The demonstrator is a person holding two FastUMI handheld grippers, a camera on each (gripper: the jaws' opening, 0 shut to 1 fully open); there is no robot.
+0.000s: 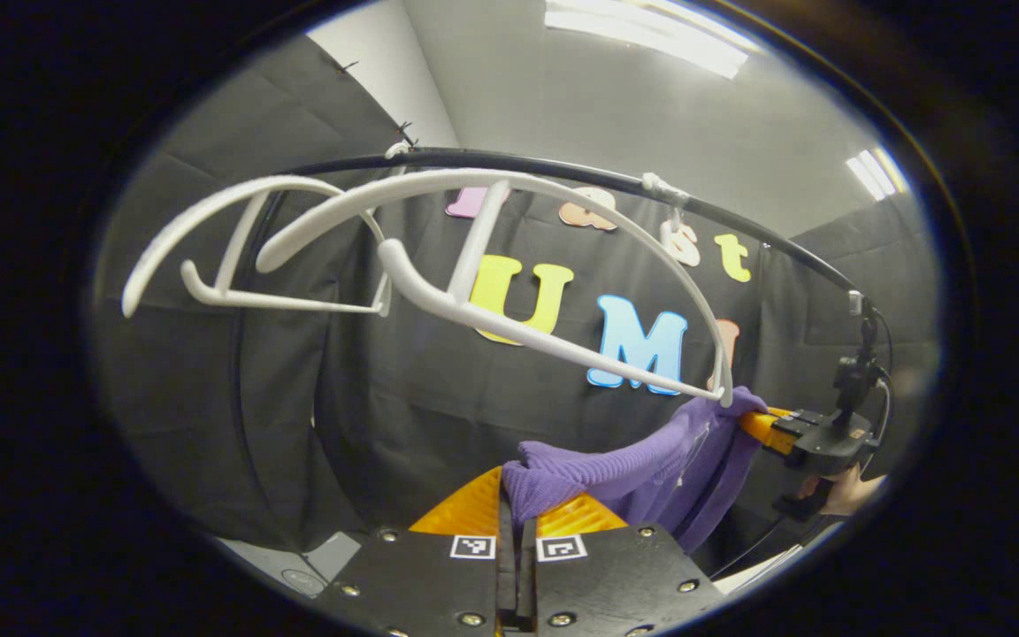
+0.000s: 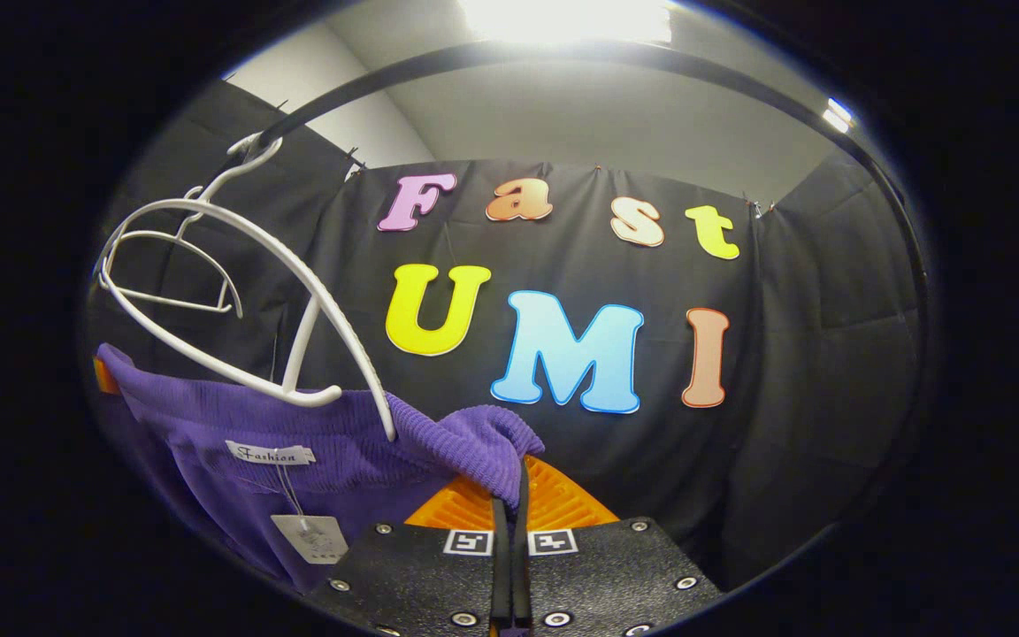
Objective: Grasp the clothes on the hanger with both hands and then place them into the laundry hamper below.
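Cloth, a purple garment [image 1: 651,464], stretches just below the white hanger [image 1: 509,265] on the black rail [image 1: 739,226], pinched at one end by the left gripper [image 1: 518,513] and at the other by the right gripper [image 2: 509,504].

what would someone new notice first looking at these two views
The purple garment, stretched between the left gripper and right gripper, both shut on its ends. Just above it hang white hangers, now bare, on the black rail.

purple ribbed garment [image 2: 333,442] | stretched, hanging | below white hanger [image 2: 235,292]
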